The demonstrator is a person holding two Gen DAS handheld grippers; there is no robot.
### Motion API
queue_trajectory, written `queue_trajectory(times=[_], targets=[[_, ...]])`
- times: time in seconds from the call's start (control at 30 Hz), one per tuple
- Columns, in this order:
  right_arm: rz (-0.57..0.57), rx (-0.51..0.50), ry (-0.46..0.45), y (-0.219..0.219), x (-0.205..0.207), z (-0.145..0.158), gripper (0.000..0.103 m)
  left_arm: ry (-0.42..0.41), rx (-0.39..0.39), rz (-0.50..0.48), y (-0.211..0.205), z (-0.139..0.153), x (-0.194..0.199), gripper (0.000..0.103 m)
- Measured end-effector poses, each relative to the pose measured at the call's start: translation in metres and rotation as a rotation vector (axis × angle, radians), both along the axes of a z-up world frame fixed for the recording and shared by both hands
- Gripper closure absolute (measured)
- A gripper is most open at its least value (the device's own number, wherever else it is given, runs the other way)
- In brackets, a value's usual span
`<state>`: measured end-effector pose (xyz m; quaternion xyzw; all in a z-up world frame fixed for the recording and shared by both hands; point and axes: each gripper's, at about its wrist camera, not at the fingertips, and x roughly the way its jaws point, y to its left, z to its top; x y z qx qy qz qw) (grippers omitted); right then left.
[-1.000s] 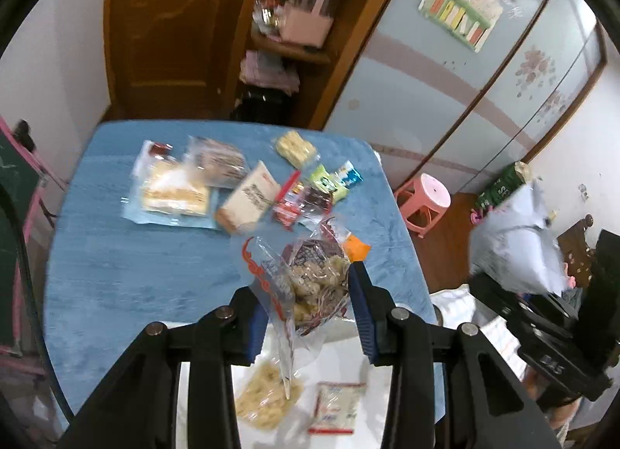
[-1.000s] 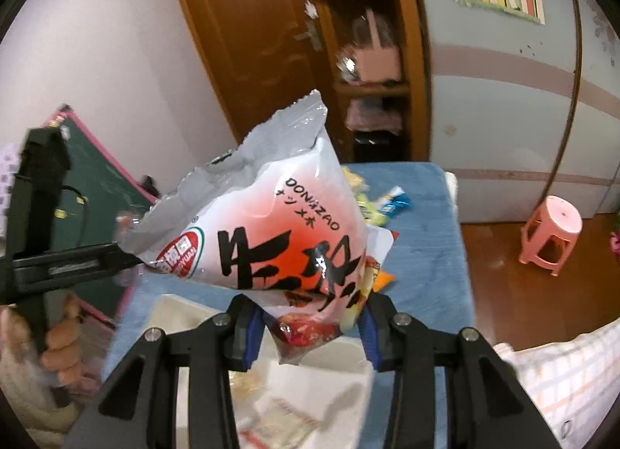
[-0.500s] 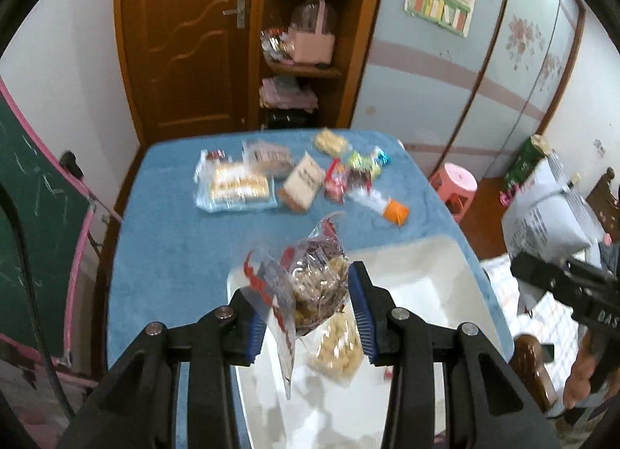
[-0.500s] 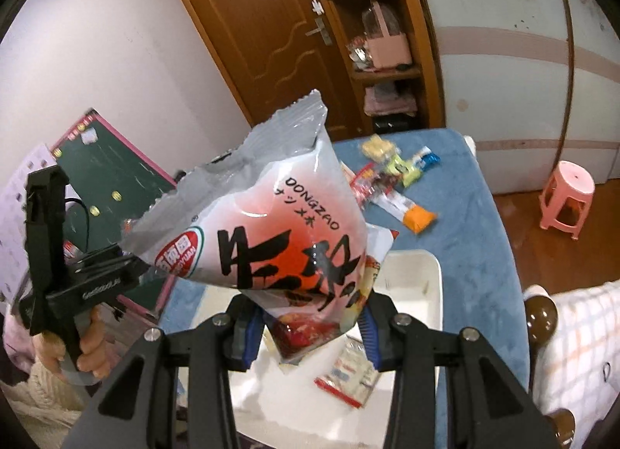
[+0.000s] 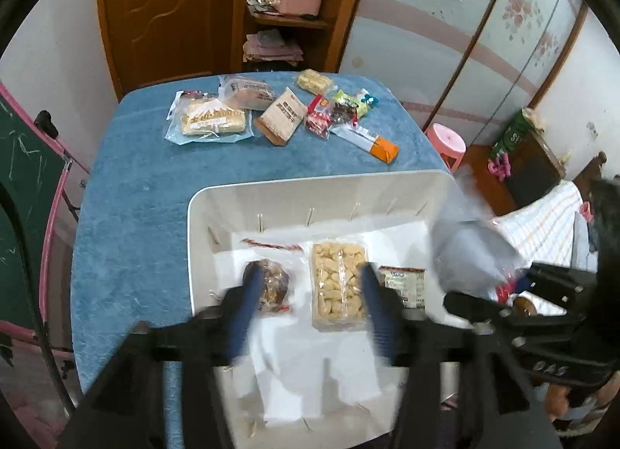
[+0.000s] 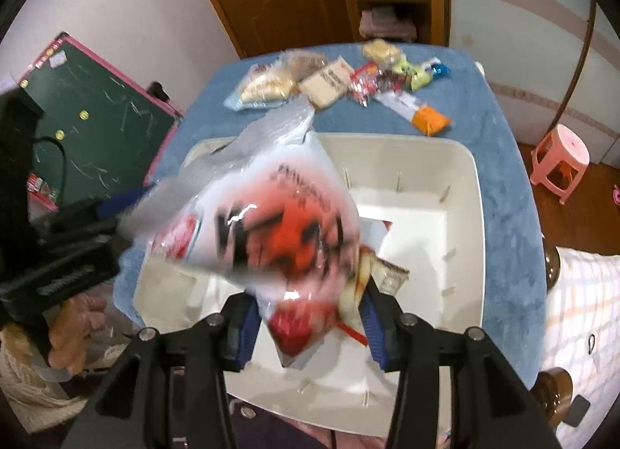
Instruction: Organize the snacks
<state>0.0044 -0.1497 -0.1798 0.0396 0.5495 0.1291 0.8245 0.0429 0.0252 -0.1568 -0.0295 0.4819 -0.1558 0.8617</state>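
A white bin (image 5: 310,183) (image 6: 478,216) stands on the blue tablecloth (image 5: 135,197). My left gripper (image 5: 310,274) hangs over it, jaws opening, nothing between them. A clear bag of nuts (image 5: 273,286) lies in the bin beside a pack of pale biscuits (image 5: 339,282) and a small packet (image 5: 403,282). My right gripper (image 6: 310,313) is over the bin's near side. Its jaws are opening, and the pads still touch the lower end of a white and red snack bag (image 6: 279,224), which tips left and is blurred. Several more snacks (image 5: 283,116) lie at the table's far end.
A pink stool (image 5: 445,139) (image 6: 562,154) stands right of the table. A green chalkboard (image 5: 23,178) (image 6: 89,116) leans at the left. A wooden door and shelf are behind. A hand (image 6: 73,332) holds the left gripper (image 6: 77,224) close beside the snack bag.
The left gripper has opened and let go of the nut bag, which now lies in the bin. Both grippers came down over the bin. The white and red bag has tipped left.
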Motion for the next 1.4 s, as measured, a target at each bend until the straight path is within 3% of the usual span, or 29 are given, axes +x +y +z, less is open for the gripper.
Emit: queue_trajectory(times=[0.03,0.2,0.73,1.4], targets=[[-0.003,-0.004,0.004,-0.001,-0.001,-0.002,0.055,-0.01,-0.01,0.009,0.002,0.002,-0.001,0.026],[-0.011,-0.025,0.013,0.0,0.0,-0.006,0.046,-0.035,-0.028,0.004,0.002,0.007,-0.004,0.023],[0.016,-0.013,0.011,0.007,0.0,-0.006,0.046,-0.028,-0.012,0.002,0.001,0.007,-0.003,0.023],[0.052,0.009,0.036,0.01,0.008,-0.018,0.046,-0.058,0.081,-0.017,-0.011,0.007,0.004,0.023]])
